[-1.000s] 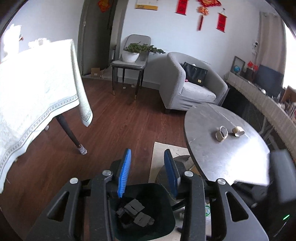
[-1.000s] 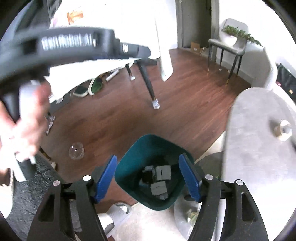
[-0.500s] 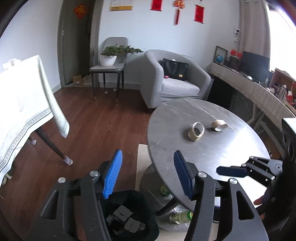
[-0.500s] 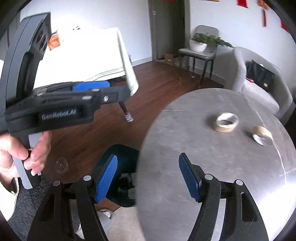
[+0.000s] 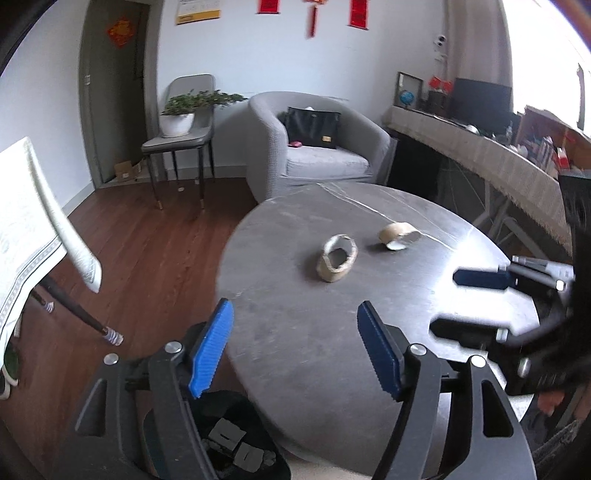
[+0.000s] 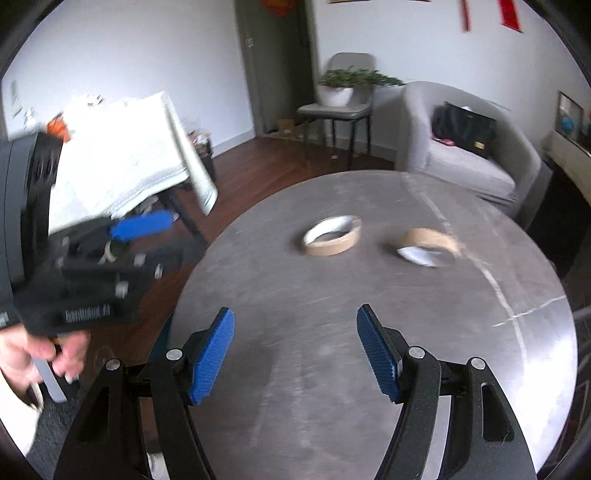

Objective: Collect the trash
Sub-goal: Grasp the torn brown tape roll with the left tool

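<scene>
Two flattened brown tape rolls mid-frame on grey table, white-lined inside. Left tongs and right tongs spread wide, holding nothing.

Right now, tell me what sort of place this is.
Most likely a home living room. A grey armchair with a black handbag on it stands against the wall, a potted plant sits on a side chair, and red festive hangings decorate the wall behind a round table.
</scene>
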